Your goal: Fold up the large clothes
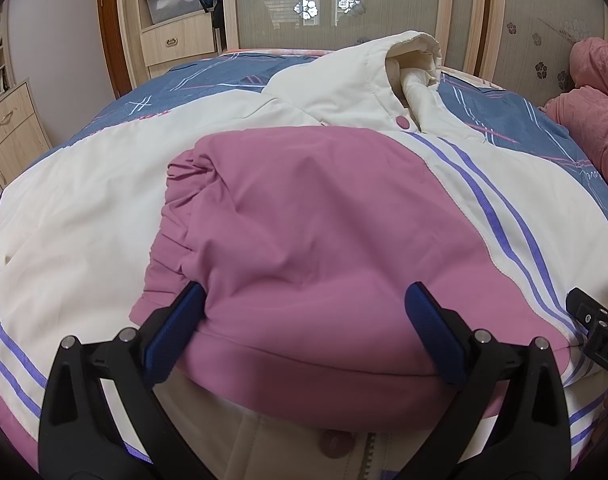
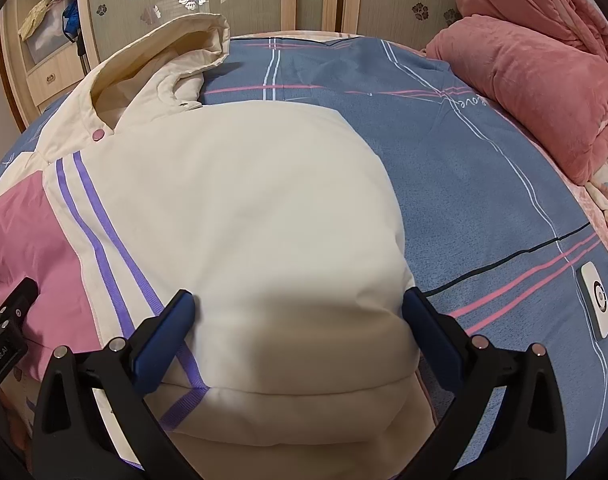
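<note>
A cream, pink and purple-striped hooded jacket lies spread on the bed, hood at the far end. Its pink sleeve is folded across the body. My left gripper is open, its blue fingers straddling the pink sleeve's near edge. In the right wrist view the jacket's cream side is folded into a rounded bulk. My right gripper is open, its fingers on either side of that cream fold. The right gripper's body shows in the left wrist view.
The bed has a blue sheet with pink and white lines. A pink quilt is piled at the far right. A white remote lies on the sheet at right. Wooden wardrobe doors and drawers stand behind and left.
</note>
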`<act>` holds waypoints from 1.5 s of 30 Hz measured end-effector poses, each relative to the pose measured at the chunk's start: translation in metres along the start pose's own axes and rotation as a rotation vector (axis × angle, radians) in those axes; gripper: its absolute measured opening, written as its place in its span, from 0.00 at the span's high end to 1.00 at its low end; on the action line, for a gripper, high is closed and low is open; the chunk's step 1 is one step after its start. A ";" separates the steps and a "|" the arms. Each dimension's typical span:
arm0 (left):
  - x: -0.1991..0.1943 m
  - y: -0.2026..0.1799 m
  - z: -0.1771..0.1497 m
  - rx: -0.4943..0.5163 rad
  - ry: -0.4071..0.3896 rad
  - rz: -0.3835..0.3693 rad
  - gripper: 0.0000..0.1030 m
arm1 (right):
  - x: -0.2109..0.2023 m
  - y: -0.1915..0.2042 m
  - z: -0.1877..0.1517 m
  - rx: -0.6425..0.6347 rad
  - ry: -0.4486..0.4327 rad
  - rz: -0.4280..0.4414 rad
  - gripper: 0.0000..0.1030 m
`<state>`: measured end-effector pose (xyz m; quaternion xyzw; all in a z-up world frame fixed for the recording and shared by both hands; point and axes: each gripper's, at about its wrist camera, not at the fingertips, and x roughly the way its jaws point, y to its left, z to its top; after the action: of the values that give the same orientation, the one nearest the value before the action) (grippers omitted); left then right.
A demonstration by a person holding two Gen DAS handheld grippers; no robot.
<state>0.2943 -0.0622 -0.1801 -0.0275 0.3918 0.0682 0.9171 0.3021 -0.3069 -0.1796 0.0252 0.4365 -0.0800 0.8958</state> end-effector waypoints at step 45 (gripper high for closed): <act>-0.013 0.001 0.005 0.011 -0.038 -0.059 0.02 | 0.003 -0.009 -0.001 0.014 -0.003 -0.030 0.01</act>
<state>0.2886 -0.0622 -0.1675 -0.0325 0.3738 0.0396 0.9261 0.3014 -0.3161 -0.1823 0.0250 0.4347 -0.0964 0.8950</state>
